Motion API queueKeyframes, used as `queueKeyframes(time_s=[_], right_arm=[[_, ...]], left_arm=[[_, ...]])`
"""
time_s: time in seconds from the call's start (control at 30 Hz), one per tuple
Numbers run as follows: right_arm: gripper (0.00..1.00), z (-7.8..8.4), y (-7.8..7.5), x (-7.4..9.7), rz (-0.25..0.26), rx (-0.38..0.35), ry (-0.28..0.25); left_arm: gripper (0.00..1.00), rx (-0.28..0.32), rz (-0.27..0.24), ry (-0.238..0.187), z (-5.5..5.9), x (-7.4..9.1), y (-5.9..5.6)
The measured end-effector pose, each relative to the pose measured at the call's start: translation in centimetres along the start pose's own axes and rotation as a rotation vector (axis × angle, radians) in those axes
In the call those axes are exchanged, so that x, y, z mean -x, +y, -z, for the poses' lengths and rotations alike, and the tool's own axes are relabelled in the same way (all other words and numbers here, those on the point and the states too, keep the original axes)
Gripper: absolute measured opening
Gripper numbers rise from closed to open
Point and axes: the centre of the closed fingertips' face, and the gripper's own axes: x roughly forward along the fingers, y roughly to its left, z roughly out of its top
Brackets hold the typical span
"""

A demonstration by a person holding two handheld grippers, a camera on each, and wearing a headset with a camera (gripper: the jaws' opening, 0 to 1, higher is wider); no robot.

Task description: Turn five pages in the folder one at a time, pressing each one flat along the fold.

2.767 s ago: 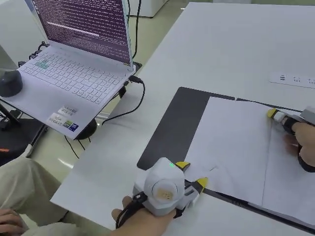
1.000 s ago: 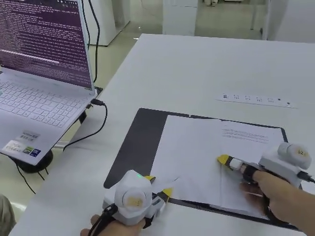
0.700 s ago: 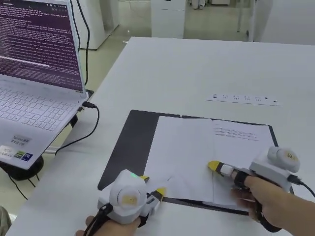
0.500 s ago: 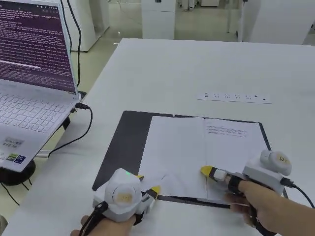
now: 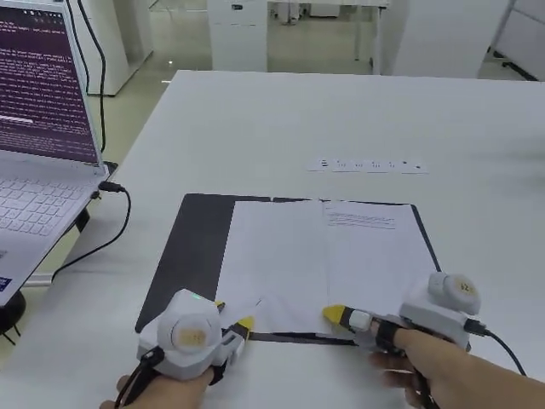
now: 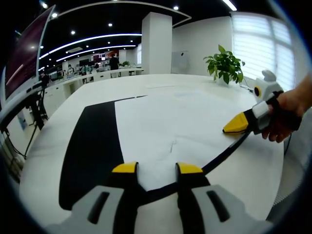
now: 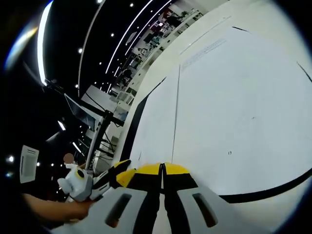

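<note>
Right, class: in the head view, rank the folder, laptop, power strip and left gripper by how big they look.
1. folder
2. laptop, though the picture's edge cuts it off
3. left gripper, which gains from being nearest the camera
4. power strip, thin and farther off

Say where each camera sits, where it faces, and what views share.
Head view: on the person's head, facing down at the open folder; both hands and grippers show.
Left gripper view: on the left gripper, looking across the pages; its own open jaws show.
Right gripper view: on the right gripper, looking along the fold; its shut jaws show.
Shared: each gripper view shows the other gripper.
</note>
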Motion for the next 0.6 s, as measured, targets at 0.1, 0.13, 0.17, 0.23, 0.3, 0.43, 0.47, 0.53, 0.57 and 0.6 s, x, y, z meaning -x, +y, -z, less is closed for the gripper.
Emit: queueKeyframes(time_s=[0.1,0.13,0.17,0.23,0.3,0.43,0.47,0.53,0.57,0.6], right_arm=[[0.00,0.9,0.1,0.5,-0.001,-0.009,0.012],[0.00,1.1,0.1,0.7,0.000,-0.013,0.013],[0.00,1.3,0.1,0.9,0.002,-0.022,0.011],[0.00,1.7,0.2,1.2,0.004,-0.025,0.012],[0.00,2.1,0.3,1.4,0.006,-0.028,0.020],[0.00,3.1,0.4,2.0,0.030,-0.031,0.047],[0.00,3.3,0.6,2.3,0.033,-0.029,0.048],[0.00,3.4,0.9,2.8,0.027,-0.045,0.033],[0.00,3.5,1.0,3.0,0.029,-0.054,0.027],[0.00,3.5,1.1,3.4,0.036,-0.055,0.018]], left_arm=[[0.29,-0.001,0.001,-0.001,0.0,0.0,0.0],[0.29,-0.001,0.002,-0.002,0.0,0.0,0.0],[0.29,-0.002,0.002,-0.002,0.0,0.0,0.0],[0.29,-0.001,0.002,-0.003,0.0,0.0,0.0],[0.29,-0.002,0.002,-0.003,0.0,0.1,0.0],[0.29,-0.003,0.002,-0.003,0.0,0.1,0.0],[0.29,-0.005,0.002,-0.004,0.0,0.1,0.0],[0.29,-0.005,0.002,-0.004,0.0,0.1,0.0],[0.29,-0.006,0.003,-0.002,0.0,0.1,-0.1],[0.29,-0.009,0.003,0.000,0.0,0.1,-0.1]])
